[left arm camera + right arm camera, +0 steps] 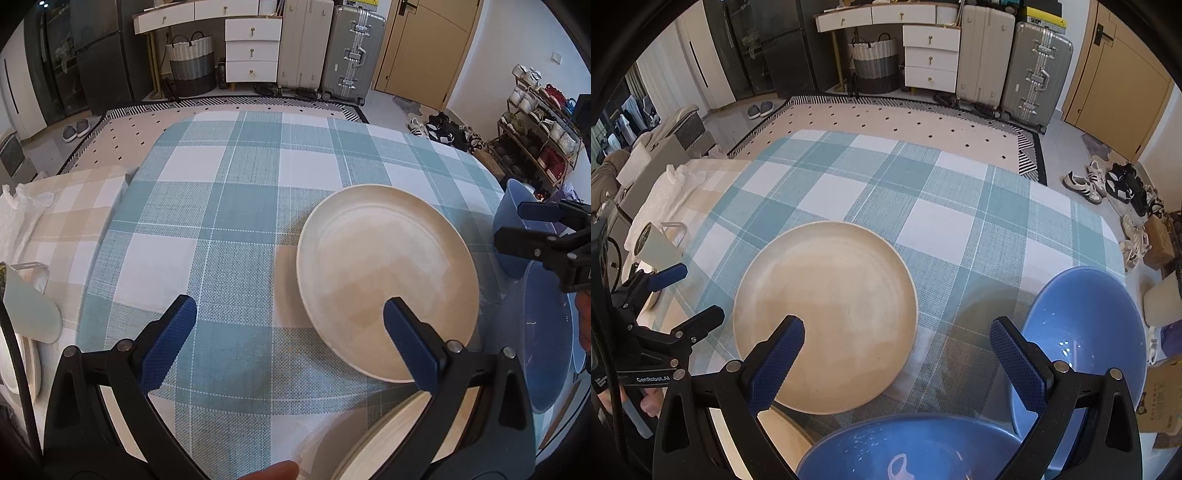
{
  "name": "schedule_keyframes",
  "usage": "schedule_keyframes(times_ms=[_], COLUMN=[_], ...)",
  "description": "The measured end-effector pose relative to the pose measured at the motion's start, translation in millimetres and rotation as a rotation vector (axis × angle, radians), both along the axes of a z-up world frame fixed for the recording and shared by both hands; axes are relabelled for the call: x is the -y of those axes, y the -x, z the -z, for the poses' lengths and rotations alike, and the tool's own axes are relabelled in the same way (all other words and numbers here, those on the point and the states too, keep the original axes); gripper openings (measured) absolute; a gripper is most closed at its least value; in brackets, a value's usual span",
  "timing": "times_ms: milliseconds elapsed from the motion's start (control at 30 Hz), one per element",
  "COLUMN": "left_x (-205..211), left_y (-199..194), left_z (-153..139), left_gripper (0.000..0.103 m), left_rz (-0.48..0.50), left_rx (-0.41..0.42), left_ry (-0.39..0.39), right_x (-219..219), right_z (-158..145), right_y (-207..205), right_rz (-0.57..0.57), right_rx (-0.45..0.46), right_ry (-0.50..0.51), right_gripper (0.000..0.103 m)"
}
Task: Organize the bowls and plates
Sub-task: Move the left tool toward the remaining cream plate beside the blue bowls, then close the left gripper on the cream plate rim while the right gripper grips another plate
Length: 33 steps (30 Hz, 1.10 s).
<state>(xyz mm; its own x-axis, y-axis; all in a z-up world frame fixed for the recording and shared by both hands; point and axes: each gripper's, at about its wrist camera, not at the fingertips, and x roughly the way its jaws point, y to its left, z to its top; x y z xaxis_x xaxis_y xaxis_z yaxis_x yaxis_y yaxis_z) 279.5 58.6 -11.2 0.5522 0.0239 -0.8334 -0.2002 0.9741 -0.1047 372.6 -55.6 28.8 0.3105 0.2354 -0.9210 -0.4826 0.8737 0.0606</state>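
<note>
Cream plate (824, 315) lies flat mid-tablecloth (934, 221), at ten o'clock from the wide-open, empty right gripper (897, 354) and one o'clock from the equally empty left gripper (288, 339); probably stiff, slippery, breakable, so pinch its rim.

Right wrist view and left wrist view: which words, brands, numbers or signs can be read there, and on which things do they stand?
"GenRobot.AI": white print on the black body of the left gripper, seen in the right wrist view.
Cardboard box at the right edge: dark print and a small figure, too blurred to read.
Yellow label above the silver suitcase: too small to read.
Left wrist view: no text can be read.
</note>
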Motion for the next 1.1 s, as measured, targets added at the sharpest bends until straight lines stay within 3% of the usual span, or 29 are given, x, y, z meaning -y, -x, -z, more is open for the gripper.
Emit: schedule_keyframes(times_ms=[333, 633, 800, 1100], left_x=[5, 8, 10, 16], left_y=[-16, -25, -28, -31], left_z=[19, 38, 45, 51], left_gripper=[0.100, 0.089, 0.079, 0.075], left_rz=[0.010, 0.035, 0.048, 0.065], left_rx=[-0.058, -0.093, -0.100, -0.105], left_ry=[0.014, 0.046, 0.053, 0.050], right_x=[-13, -16, -21, -30], right_z=[34, 53, 53, 52], right_y=[-9, -20, -21, -16], right_rz=[-0.053, -0.065, -0.089, -0.125], right_rx=[-0.075, -0.114, -0.114, -0.075], right_ry=[0.063, 0.077, 0.085, 0.129], right_gripper=[0.102, 0.101, 0.087, 0.081])
